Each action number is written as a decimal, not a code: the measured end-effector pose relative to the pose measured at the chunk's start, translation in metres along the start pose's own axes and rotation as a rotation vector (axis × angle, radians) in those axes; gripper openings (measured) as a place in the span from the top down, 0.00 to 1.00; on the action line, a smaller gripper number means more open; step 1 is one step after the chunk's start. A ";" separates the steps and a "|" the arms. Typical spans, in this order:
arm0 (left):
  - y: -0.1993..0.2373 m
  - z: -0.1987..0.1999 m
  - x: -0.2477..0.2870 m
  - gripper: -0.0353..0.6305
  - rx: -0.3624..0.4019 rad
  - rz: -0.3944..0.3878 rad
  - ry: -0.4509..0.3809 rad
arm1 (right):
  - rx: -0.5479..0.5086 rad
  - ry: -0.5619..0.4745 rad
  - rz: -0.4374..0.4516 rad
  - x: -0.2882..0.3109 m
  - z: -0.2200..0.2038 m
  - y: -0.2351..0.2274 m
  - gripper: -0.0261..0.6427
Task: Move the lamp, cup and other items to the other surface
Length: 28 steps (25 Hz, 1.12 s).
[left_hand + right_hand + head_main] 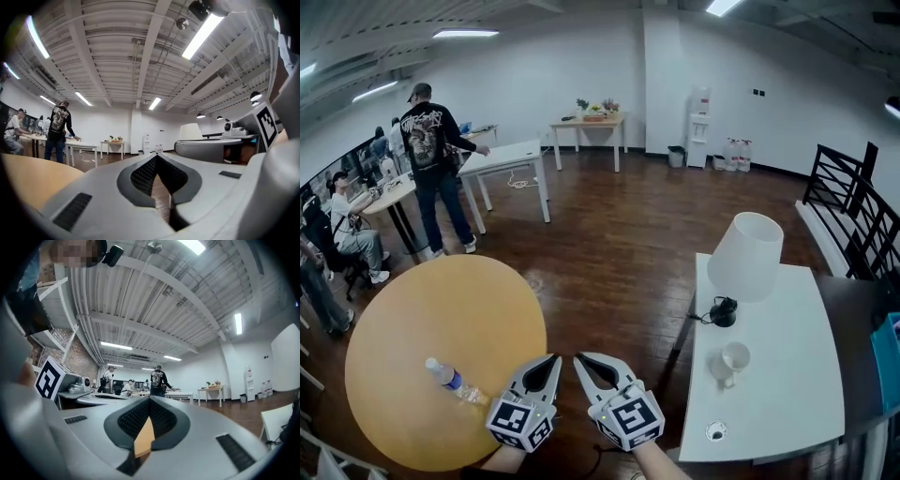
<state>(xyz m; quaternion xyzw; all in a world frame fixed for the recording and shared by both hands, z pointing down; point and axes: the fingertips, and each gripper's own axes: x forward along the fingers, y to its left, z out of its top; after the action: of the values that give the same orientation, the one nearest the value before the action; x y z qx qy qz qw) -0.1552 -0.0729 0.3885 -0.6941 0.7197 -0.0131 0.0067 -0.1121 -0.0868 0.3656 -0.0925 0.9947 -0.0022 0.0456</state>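
A white-shaded lamp [748, 255] with a black base stands on the white table [797, 384] at the right. In front of it sit a white cup [733, 359] and a small round item [716, 431]. A clear water bottle [453, 380] lies on the round yellow table [441, 309] at the left. My left gripper [551, 362] and right gripper [584, 360] hover side by side between the two tables, both shut and empty. In the left gripper view its jaws [156, 157] meet, and the lamp [191, 131] shows far off. The right gripper [149, 400] has its jaws together too.
A person in black [431, 159] stands at the back left near white desks [506, 159], with seated people [347, 234] beyond. A black railing [853, 206] runs along the right. Dark wood floor [619, 253] lies between the tables.
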 end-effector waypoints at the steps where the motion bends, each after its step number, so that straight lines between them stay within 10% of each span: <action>1: -0.005 0.000 0.005 0.94 -0.002 -0.012 -0.003 | -0.003 0.001 -0.010 -0.004 0.000 -0.004 0.96; 19: -0.055 0.001 0.042 0.94 0.014 -0.111 0.001 | -0.043 -0.017 -0.126 -0.048 0.005 -0.044 0.96; 28: -0.139 0.001 0.076 0.93 0.014 -0.258 -0.025 | -0.088 0.020 -0.387 -0.143 -0.012 -0.109 0.77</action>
<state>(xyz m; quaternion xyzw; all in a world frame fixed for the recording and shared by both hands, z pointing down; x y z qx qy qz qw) -0.0186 -0.1540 0.3926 -0.7810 0.6242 -0.0104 0.0186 0.0464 -0.1676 0.3917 -0.2840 0.9578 0.0314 0.0304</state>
